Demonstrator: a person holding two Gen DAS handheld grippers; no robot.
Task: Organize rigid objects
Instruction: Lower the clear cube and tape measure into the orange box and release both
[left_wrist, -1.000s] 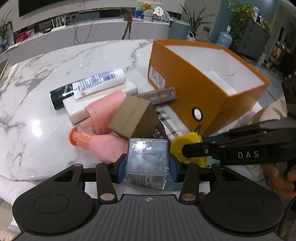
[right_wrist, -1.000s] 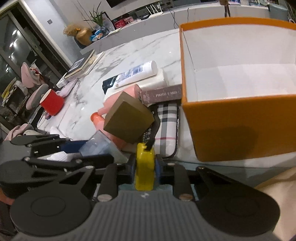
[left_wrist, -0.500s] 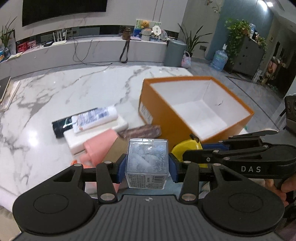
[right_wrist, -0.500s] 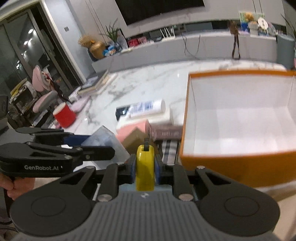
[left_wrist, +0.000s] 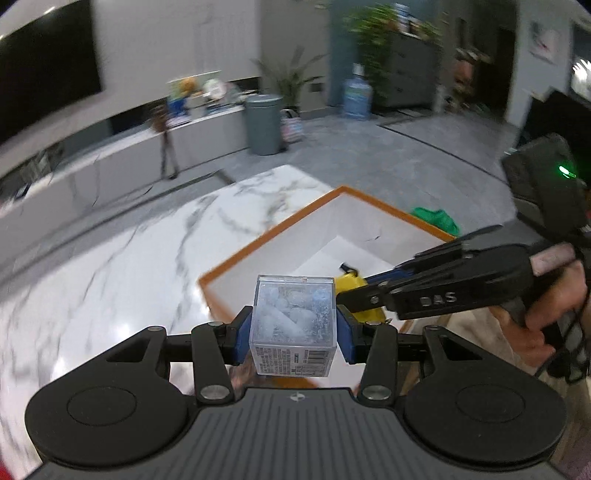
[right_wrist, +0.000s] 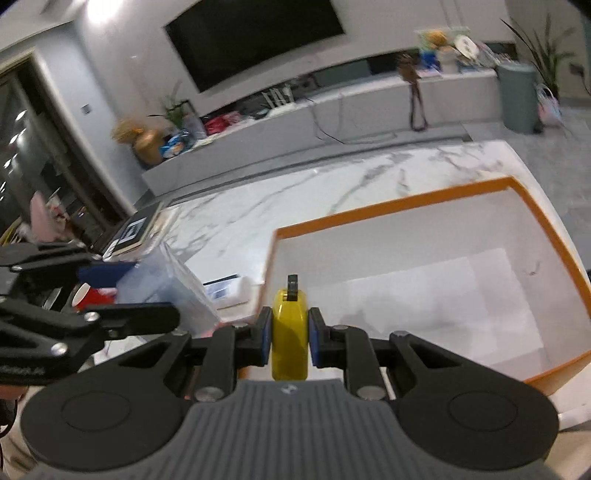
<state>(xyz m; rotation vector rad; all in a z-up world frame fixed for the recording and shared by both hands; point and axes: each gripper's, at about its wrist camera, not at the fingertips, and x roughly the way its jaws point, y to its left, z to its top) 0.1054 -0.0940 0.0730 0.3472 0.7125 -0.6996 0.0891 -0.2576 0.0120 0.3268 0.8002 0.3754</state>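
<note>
Ahead of both my grippers sits the big orange cardboard box (right_wrist: 546, 229) with smooth white insides on veined marble. My left gripper (left_wrist: 294, 330) clamps a clear plastic cube (left_wrist: 294, 325); my right gripper (right_wrist: 290, 338) pinches a glossy yellow tape measure (right_wrist: 289, 339).

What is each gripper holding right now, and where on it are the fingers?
The left gripper clamps the clear plastic box by its two opposite side walls. The right gripper pinches the yellow tape measure across its flat faces.
</note>
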